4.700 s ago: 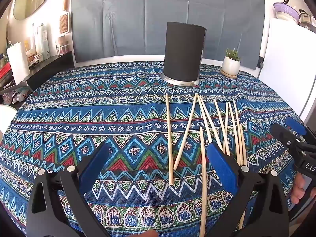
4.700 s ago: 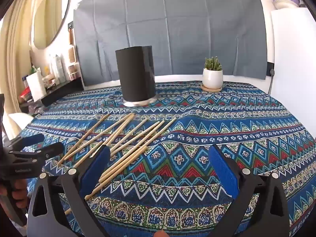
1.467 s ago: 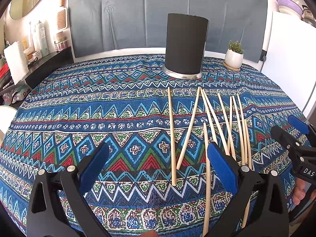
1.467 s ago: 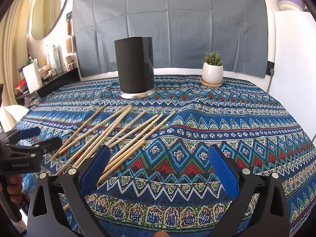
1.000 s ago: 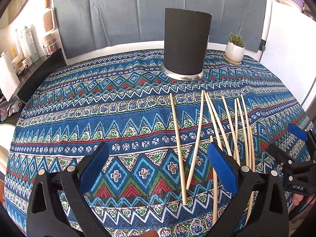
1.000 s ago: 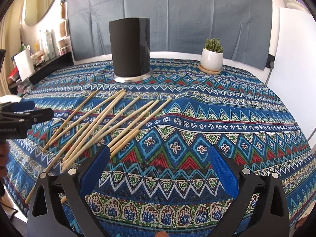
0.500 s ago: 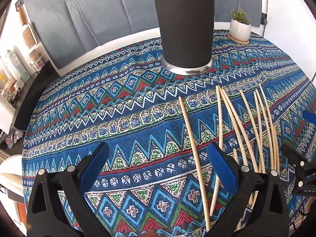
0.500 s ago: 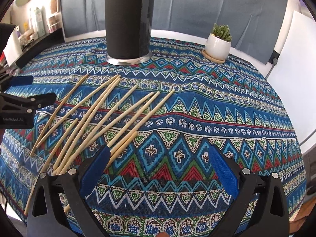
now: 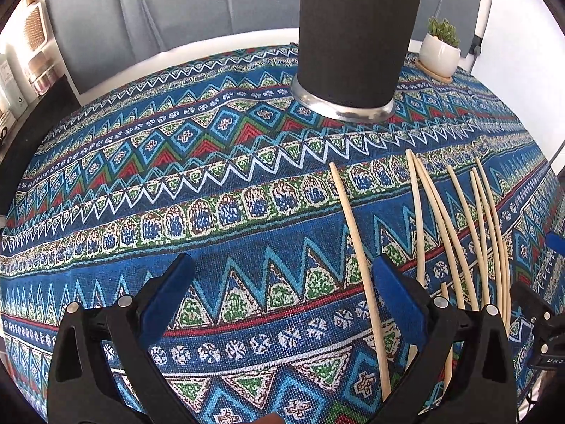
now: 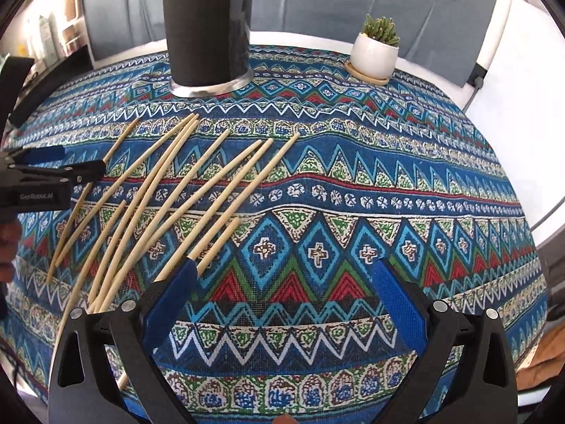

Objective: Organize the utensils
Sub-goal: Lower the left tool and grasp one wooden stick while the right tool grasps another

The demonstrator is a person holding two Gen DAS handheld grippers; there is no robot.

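Pale wood: chopsticks (image 10: 166, 208), ten or so, lying loose and fanned on a blue patterned tablecloth (image 10: 353, 190) that covers the tabletop; several cross or touch one another, tips pointing toward the far side.

Black cylindrical holder (image 10: 206, 24), upright on a silver base ring, standing beyond the chopsticks and apart from them.

Small green plant in a white pot (image 10: 375, 54) on a wooden coaster, to the right of the holder near the far edge.

Left tool (image 9: 282, 296): blue-padded jaws spread wide, nothing between them, hovering above the cloth; the leftmost chopstick (image 9: 360, 261) runs just inside its right finger, and the remaining sticks lie past that finger.

Right tool (image 10: 282, 296): jaws likewise spread wide and empty, over bare cloth, with the near ends of the chopsticks at its left finger.

Grey fabric backdrop (image 10: 317, 3) behind the tabletop.
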